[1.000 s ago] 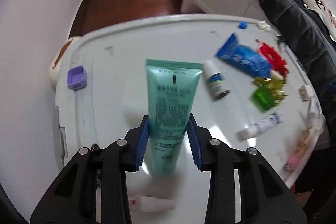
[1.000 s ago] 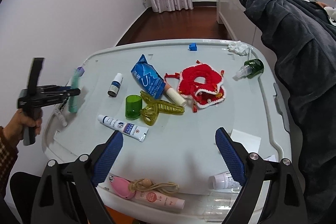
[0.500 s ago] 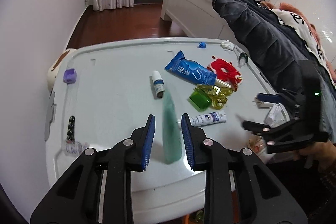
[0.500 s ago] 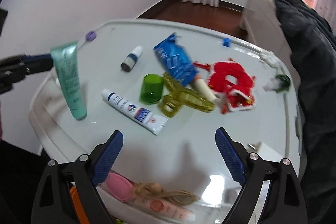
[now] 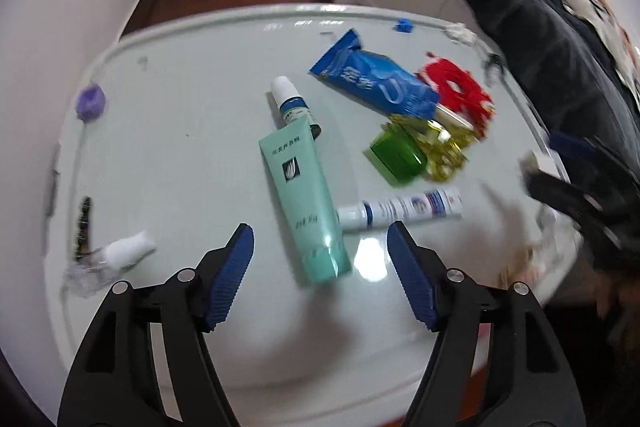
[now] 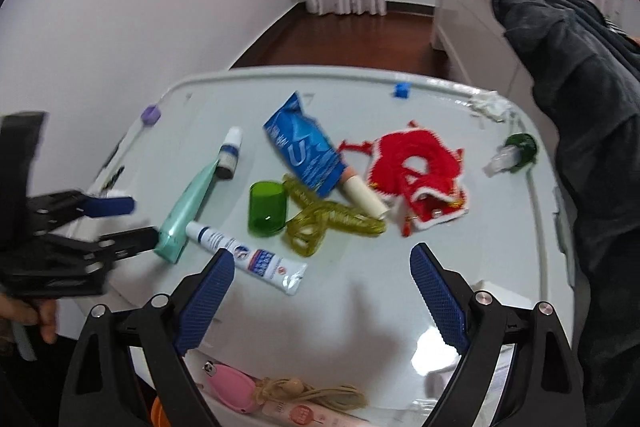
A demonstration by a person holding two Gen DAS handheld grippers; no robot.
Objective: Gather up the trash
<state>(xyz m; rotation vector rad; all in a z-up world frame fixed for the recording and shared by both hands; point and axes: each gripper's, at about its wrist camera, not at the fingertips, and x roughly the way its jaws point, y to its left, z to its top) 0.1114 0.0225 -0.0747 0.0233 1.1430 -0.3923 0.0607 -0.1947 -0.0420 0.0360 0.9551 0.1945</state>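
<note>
At the far left of the white table point(image 5: 168, 131) a small purple cap point(image 5: 91, 101) sits near the rim, with a clear white-capped bottle point(image 5: 116, 254) lying nearer the front edge. The left gripper point(image 5: 320, 275) has just been opening its jaws, and its blue pads stand apart, touching nothing; the teal tube point(image 5: 305, 203) lies free on the table ahead of them, its crimped end toward the gripper and its far end against a small white-and-blue dropper bottle point(image 5: 291, 103). Just right of the teal tube lies a white ointment tube point(image 5: 400, 207), and beyond it a green plastic cup point(image 5: 396, 155) on its side beside a yellow-green hair claw point(image 5: 440, 143). A blue wrapper point(image 5: 376, 81) lies behind them, and a red knitted piece point(image 5: 456, 89) to its right. The right gripper point(image 6: 322, 297) hangs over the near part of the table with its jaws spread wide and nothing between them. In the right wrist view a dark green bottle point(image 6: 518, 151) lies near the right rim, and a pink item point(image 6: 232, 385) with a tan cord lies at the front edge.
</note>
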